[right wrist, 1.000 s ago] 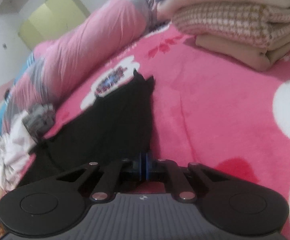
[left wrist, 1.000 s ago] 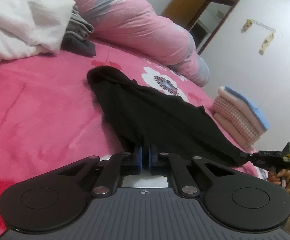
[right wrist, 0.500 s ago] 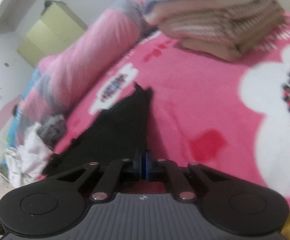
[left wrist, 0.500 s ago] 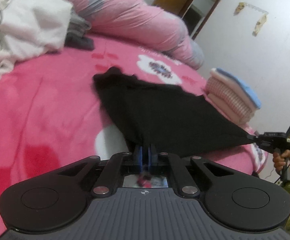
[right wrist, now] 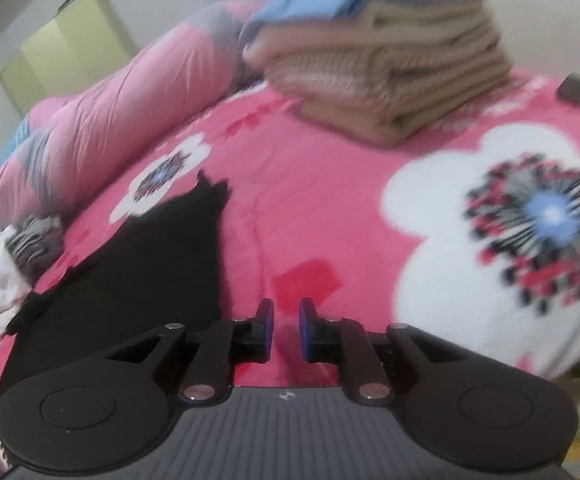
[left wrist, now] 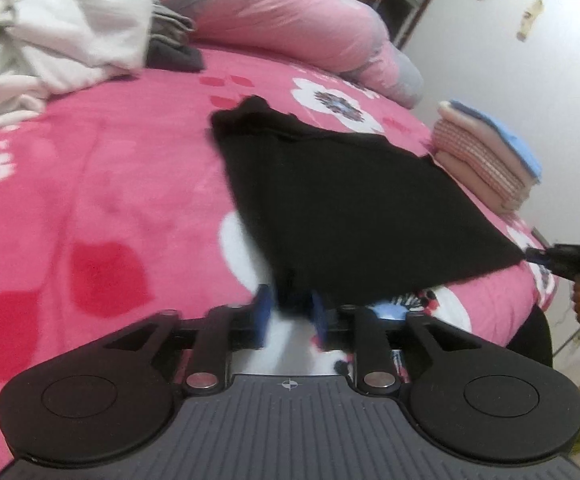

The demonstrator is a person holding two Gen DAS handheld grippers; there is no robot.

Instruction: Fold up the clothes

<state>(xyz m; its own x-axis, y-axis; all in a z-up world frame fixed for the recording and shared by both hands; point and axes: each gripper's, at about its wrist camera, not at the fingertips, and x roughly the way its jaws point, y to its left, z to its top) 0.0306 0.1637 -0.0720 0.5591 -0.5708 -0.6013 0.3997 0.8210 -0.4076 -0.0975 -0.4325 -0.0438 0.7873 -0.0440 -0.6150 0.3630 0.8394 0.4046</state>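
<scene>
A black garment (left wrist: pixel 350 208) lies spread flat on the pink flowered blanket (left wrist: pixel 109 180). My left gripper (left wrist: pixel 290 314) is at its near corner with its jaws opening. The blurred cloth edge still reaches in between the blue pads (left wrist: pixel 263 312), with a gap on each side. My right gripper (right wrist: pixel 286 322) also has its jaws opening and nothing between them. In its view the garment (right wrist: pixel 129 280) lies just left of the fingers. In the left wrist view the right gripper (left wrist: pixel 558 260) sits at the garment's right corner, held by a hand.
A stack of folded clothes (right wrist: pixel 378 72) sits at the far right of the bed. A heap of white unfolded laundry (left wrist: pixel 49 40) with grey pieces lies far left. A rolled pink duvet (left wrist: pixel 290 12) lines the back. The bed's edge is right below both grippers.
Both grippers were shut on the garment's corners and drew it out flat toward the near edge. Now both sets of jaws have parted, and the right one no longer has cloth in it.
</scene>
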